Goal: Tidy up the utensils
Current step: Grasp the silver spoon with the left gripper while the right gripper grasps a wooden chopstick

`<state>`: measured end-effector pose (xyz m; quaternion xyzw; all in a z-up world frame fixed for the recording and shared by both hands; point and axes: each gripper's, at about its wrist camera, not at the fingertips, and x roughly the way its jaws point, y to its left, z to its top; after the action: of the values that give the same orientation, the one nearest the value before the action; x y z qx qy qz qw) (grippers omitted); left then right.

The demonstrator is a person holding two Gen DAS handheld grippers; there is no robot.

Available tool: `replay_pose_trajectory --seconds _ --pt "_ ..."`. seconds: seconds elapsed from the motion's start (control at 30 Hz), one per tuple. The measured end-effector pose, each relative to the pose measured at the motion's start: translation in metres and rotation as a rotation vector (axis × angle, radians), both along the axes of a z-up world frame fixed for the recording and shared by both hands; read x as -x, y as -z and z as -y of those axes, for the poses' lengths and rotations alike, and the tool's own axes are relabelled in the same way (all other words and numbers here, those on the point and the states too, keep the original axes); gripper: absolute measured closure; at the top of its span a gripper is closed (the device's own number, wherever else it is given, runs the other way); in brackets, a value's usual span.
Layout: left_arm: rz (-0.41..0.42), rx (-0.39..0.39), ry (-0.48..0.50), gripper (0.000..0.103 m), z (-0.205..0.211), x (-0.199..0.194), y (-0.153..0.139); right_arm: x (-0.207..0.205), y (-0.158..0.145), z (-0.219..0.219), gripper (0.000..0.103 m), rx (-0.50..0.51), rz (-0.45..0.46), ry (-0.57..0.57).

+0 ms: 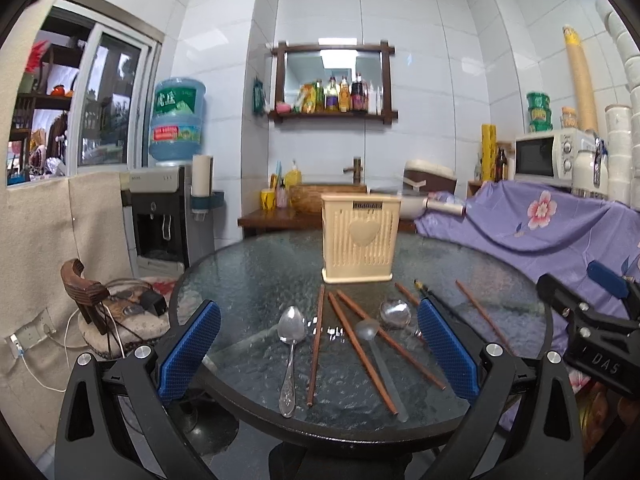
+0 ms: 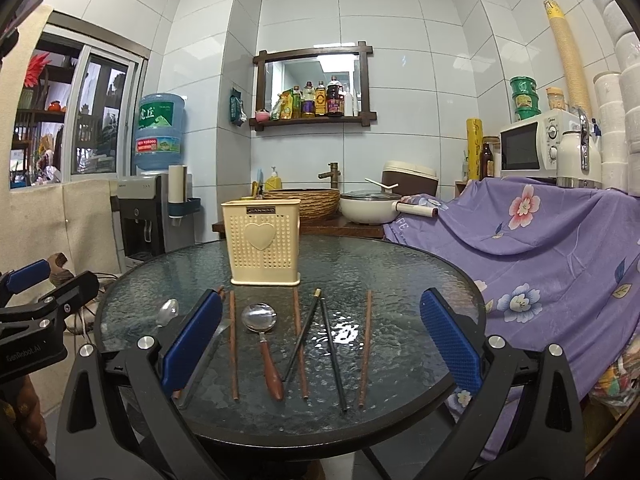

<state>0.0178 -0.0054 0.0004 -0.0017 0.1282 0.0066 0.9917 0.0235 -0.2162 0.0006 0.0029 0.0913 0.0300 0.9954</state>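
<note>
A cream slotted utensil holder [image 1: 360, 240] [image 2: 262, 240] stands upright on the round glass table [image 1: 248, 272] [image 2: 400, 272]. In front of it lie a metal spoon [image 1: 290, 356] [image 2: 168, 312], a wood-handled spoon [image 2: 262, 332], a pale grey spoon [image 1: 370, 332], several brown chopsticks [image 1: 316, 344] [image 2: 365, 344] and two black chopsticks [image 2: 332, 352]. My left gripper [image 1: 320, 350] hovers open above the near edge, holding nothing. My right gripper [image 2: 320, 340] is open too, over the black chopsticks and the wooden-handled spoon, and also shows at the right edge of the left wrist view [image 1: 588, 320].
A purple floral cloth [image 2: 540, 248] drapes a counter right of the table, with a microwave [image 2: 528, 148] on it. Behind the table are a sink stand with a woven basin [image 2: 312, 200] and a pot [image 2: 368, 208]. A water dispenser [image 1: 160, 208] and a wooden stool [image 1: 116, 312] are on the left.
</note>
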Motion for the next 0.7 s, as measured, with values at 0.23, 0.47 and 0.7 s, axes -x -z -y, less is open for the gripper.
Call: replay_pose_trajectory --seconds 0.23,0.47,0.7 --pt "-0.161 0.021 0.008 0.006 -0.028 -0.052 -0.001 -0.063 0.009 0.020 0.005 0.065 -0.215 0.032" --pt "-0.436 0.089 0.055 0.030 -0.061 -0.119 0.022 -0.139 0.021 0.041 0.015 0.038 -0.428 -0.006" --pt "-0.571 0.130 0.112 0.047 -0.066 -0.158 0.039 -0.193 0.045 0.044 0.038 0.037 -0.604 -0.049"
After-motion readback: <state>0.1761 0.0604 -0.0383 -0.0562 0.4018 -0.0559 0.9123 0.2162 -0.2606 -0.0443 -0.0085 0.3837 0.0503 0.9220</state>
